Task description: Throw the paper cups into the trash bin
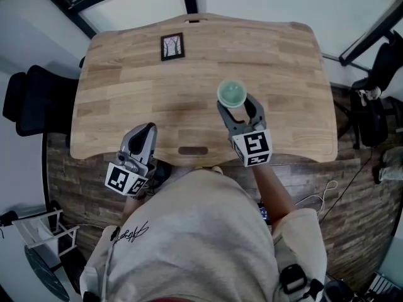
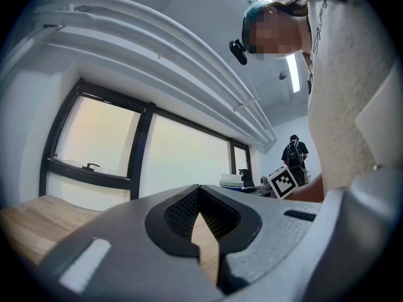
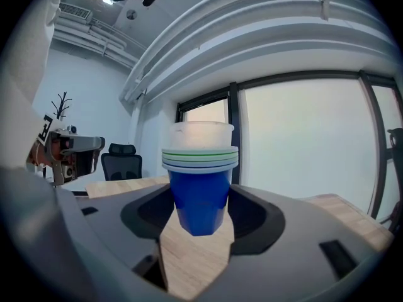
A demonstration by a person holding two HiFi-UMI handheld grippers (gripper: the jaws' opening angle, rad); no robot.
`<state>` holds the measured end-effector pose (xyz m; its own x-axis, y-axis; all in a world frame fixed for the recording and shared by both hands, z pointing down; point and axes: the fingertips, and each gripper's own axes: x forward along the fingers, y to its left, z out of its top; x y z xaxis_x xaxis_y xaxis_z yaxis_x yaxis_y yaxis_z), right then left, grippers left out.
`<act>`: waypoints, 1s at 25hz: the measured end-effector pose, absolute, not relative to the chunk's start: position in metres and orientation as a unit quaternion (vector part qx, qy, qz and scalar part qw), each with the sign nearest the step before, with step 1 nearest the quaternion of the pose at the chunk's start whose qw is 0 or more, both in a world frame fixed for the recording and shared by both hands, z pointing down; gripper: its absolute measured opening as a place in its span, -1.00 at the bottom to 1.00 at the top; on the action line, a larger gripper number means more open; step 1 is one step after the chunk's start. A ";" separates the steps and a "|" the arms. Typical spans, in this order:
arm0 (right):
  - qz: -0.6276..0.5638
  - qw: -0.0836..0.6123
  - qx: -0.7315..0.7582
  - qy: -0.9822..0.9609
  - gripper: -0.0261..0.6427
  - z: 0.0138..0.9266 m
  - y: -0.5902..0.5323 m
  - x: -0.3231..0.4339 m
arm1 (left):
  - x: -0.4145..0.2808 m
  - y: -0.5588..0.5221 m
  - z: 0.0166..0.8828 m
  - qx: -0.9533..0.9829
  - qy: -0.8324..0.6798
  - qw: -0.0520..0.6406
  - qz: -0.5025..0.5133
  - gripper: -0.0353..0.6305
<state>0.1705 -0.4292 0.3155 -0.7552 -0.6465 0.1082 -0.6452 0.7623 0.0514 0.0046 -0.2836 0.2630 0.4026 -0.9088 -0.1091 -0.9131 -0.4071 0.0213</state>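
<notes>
A stack of paper cups [image 1: 232, 93], blue on the outside with white and green rims [image 3: 200, 159], is over the middle right of the wooden desk [image 1: 126, 87]. My right gripper [image 1: 237, 106] reaches in from the desk's front edge, and its jaws press on both sides of the blue bottom cup [image 3: 200, 197]. At the front left edge of the desk, my left gripper [image 1: 147, 129] is shut with nothing in it; in the left gripper view its tips [image 2: 199, 187] meet. No trash bin shows in any view.
A small framed picture [image 1: 172, 46] lies at the back of the desk. A black office chair [image 1: 31, 99] stands to the left, dark gear [image 1: 378, 99] to the right. White cables [image 1: 324, 194] lie on the floor at the right. Windows run behind the desk [image 3: 302, 143].
</notes>
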 end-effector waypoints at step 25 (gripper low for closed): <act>-0.009 0.039 0.196 -0.980 -0.11 0.319 -0.390 0.100 | -0.008 -0.207 0.272 -0.756 0.653 0.028 0.042 -0.88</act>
